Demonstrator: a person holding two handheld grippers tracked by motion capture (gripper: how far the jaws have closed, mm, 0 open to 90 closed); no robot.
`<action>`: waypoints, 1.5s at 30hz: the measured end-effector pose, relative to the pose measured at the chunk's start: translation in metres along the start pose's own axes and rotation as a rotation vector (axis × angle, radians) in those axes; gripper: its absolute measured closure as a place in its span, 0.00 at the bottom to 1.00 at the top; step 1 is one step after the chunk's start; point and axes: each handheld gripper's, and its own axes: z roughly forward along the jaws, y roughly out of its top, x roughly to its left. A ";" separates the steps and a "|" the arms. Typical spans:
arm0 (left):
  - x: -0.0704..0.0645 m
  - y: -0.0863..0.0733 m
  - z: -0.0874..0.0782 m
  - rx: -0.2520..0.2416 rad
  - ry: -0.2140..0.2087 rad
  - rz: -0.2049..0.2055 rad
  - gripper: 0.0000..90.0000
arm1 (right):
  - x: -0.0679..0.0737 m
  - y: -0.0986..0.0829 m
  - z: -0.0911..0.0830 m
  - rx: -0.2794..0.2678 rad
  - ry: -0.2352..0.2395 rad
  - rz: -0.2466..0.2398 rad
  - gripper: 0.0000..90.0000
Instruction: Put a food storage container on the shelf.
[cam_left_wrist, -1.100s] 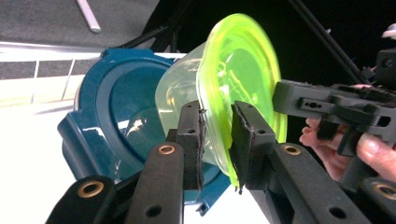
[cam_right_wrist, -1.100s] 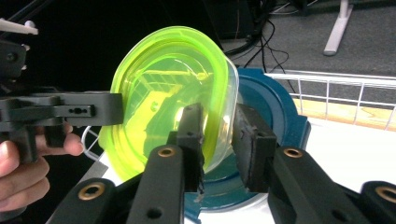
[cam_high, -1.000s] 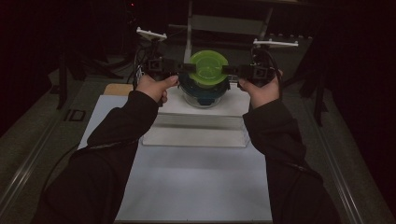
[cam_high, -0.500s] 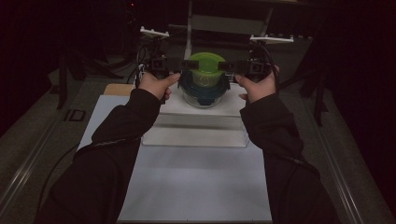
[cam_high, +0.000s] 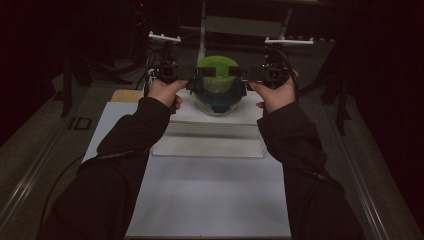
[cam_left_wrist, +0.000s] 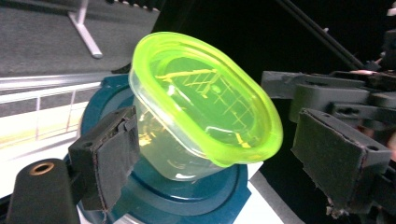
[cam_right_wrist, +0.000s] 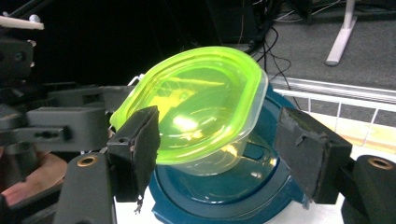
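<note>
A clear tub with a neon green lid (cam_high: 217, 67) (cam_left_wrist: 210, 107) (cam_right_wrist: 196, 98) sits tilted on top of a dark blue round container (cam_high: 218, 102) (cam_left_wrist: 187, 200) (cam_right_wrist: 233, 191). My left gripper (cam_high: 196, 73) (cam_left_wrist: 224, 156) is open around the tub; one pad touches its clear wall and the other pad stands well off. My right gripper (cam_high: 241, 73) (cam_right_wrist: 224, 151) comes from the opposite side, also open, with one pad at the green rim and the other apart. Each gripper view shows the other gripper beyond the tub.
The blue container stands on a white raised block (cam_high: 220, 117) above a white tray (cam_high: 210, 146) on the pale table mat (cam_high: 210, 200). A metal stand post (cam_high: 202, 20) rises behind. A tan block (cam_high: 125, 95) lies at the left.
Both hands and grippers have shifted slightly away from the person, and the green-lidded tub sits a little higher in the view.
</note>
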 end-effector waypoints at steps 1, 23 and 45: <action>0.000 0.000 -0.001 -0.008 0.002 0.009 0.16 | 0.001 -0.001 0.000 -0.004 0.004 -0.003 0.32; -0.016 -0.050 -0.042 -0.044 -0.023 0.165 0.07 | 0.008 -0.039 -0.019 -0.033 0.095 -0.075 0.18; -0.027 -0.117 -0.049 0.017 -0.079 0.242 0.07 | 0.008 -0.113 -0.029 0.005 0.168 -0.137 0.18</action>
